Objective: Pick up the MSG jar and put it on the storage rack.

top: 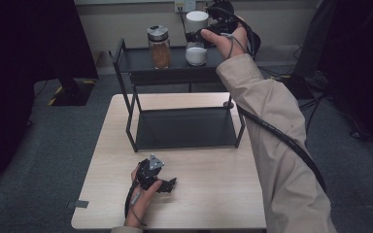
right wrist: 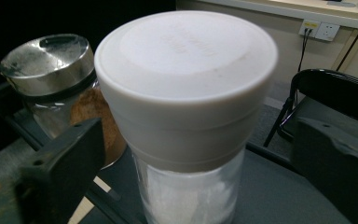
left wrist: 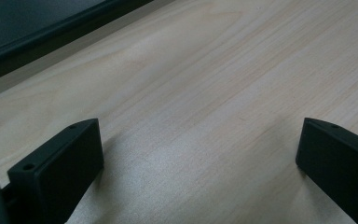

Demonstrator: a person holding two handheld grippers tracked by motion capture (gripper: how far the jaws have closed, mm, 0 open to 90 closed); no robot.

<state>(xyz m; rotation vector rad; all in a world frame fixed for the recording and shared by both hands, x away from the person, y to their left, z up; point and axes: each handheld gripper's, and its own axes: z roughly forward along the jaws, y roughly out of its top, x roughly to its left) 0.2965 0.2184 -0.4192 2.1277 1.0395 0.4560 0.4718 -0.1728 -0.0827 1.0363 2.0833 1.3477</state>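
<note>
White-lidded jar (right wrist: 186, 116) upright on rack (top: 136, 60)

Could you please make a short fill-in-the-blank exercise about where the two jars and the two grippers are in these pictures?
1. The white-lidded jar and the brown-filled jar both stand on the ____ shelf of the black rack.
2. The brown-filled jar has a ____ lid.
3. The right gripper has the ____-lidded jar between its open fingers.
4. The left gripper rests low over the wooden ____.

Missing words: top; metal; white; table
</note>
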